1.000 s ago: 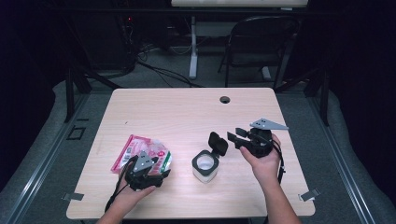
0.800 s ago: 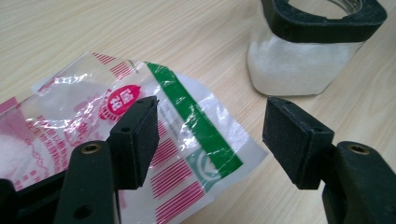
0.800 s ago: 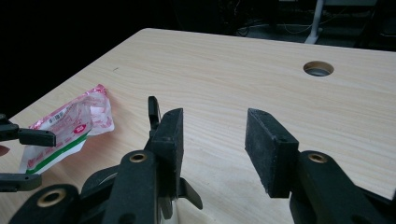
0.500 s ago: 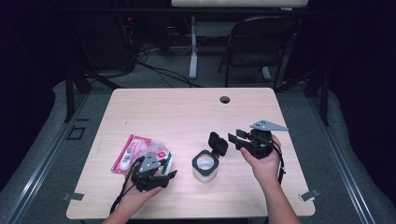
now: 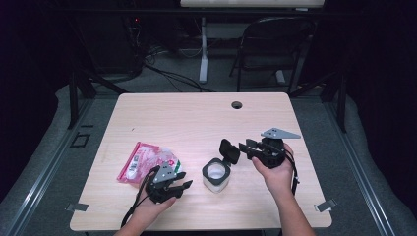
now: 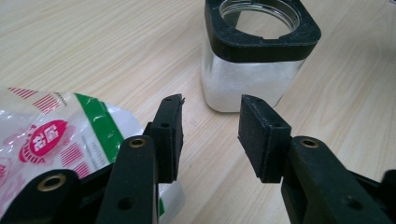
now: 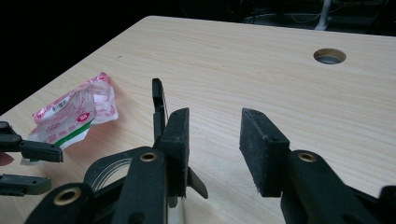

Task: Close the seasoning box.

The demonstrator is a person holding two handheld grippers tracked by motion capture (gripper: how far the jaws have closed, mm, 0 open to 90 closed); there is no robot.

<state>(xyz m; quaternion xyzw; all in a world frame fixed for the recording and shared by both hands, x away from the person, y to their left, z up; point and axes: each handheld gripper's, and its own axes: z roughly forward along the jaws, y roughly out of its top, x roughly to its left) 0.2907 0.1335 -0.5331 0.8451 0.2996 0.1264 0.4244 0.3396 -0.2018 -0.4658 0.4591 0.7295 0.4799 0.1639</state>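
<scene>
- Jar (image 5: 215, 176): it stands upright on the table (image 5: 196, 118), near the front edge, between our two hands. Its body is clear with a white layer inside, and it has a black collar around an open mouth.
- Lid (image 5: 228, 150): black, flipped up and standing behind the jar's mouth, on the side towards our right hand.
- Left gripper (image 5: 181, 188): we hold it low over the table, just left of the jar, pointing at it. Its jaws have just been closing and now stand part-way apart, with nothing between them. In the left gripper view the gripper (image 6: 210, 135) frames bare wood, and the jar (image 6: 254, 56) sits just beyond the tips, not touched.
- Right gripper (image 5: 247, 148): we hold it right of the jar, pointing left at the lid. Its jaws have also just been closing, yet a gap remains. In the right gripper view the lid (image 7: 159, 109) stands on edge just outside one pad (image 7: 177, 140), not between the two; we cannot tell whether it touches.
- Bag (image 5: 145, 162): a pink, white and green packet lying flat, just behind our left hand.
</scene>
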